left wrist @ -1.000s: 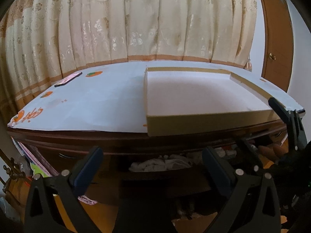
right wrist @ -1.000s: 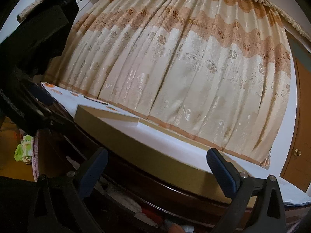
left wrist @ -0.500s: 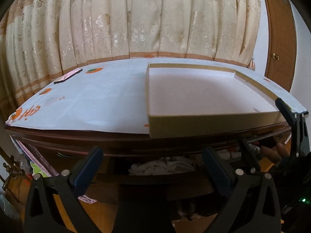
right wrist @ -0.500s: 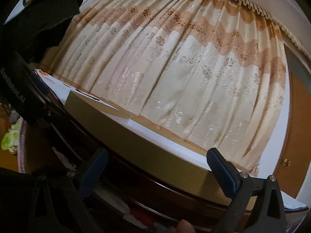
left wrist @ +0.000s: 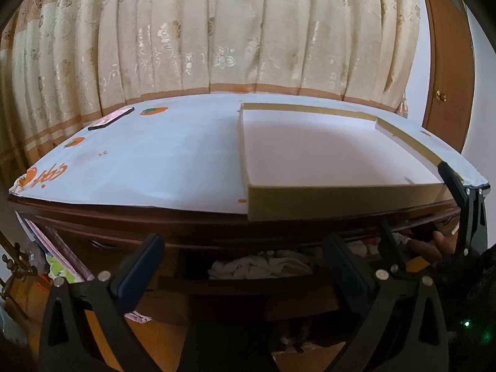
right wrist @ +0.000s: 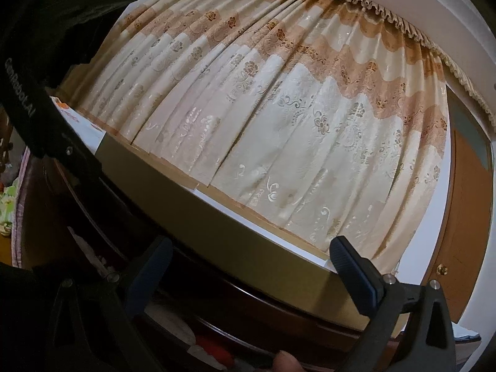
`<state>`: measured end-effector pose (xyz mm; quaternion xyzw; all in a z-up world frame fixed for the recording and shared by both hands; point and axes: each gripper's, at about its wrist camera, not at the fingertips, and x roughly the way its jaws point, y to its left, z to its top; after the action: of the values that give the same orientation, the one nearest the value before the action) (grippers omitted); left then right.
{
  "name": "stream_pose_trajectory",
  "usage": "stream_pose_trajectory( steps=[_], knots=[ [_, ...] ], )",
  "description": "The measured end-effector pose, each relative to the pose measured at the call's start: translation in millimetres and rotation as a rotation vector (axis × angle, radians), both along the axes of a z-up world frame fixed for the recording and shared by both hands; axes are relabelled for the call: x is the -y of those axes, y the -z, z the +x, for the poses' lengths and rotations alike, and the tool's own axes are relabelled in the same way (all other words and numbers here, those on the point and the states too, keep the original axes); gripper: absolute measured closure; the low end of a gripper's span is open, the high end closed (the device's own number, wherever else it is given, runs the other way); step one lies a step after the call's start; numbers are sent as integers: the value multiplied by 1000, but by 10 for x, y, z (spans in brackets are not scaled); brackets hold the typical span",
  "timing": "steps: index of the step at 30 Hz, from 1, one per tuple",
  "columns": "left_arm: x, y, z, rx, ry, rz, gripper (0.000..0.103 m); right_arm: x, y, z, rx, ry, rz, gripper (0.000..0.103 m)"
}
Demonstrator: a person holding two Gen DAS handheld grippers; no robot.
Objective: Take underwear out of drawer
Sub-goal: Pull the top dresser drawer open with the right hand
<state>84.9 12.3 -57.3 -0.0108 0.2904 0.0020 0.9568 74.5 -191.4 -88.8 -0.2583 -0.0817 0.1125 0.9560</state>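
The dark wooden drawer (left wrist: 248,285) under the table edge stands partly open, with a pile of white underwear (left wrist: 263,268) inside. My left gripper (left wrist: 241,266) is open and empty in front of the drawer. My right gripper (left wrist: 434,214) shows at the right of the left wrist view, open, at the drawer's right end, with a bare hand (left wrist: 434,245) beside it. In the right wrist view my right gripper (right wrist: 248,263) is open and empty, tilted upward at the table edge; white cloth and something red (right wrist: 214,350) lie in the drawer below.
A shallow empty cardboard box (left wrist: 341,152) sits on the white-covered table (left wrist: 148,161), its wall also in the right wrist view (right wrist: 217,235). A phone (left wrist: 111,117) lies at the table's back left. Curtains (left wrist: 217,31) hang behind; a wooden door (left wrist: 446,62) is at right.
The left camera has risen slightly, showing more of the tabletop. The right gripper has tilted upward and moved closer under the table edge.
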Motion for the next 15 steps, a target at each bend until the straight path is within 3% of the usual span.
stream_pose_trajectory(
  steps=[15],
  knots=[
    [97, -51, -109, -1, 36, 6, 0, 43, -37, -65, -29, -35, 21, 1]
  ],
)
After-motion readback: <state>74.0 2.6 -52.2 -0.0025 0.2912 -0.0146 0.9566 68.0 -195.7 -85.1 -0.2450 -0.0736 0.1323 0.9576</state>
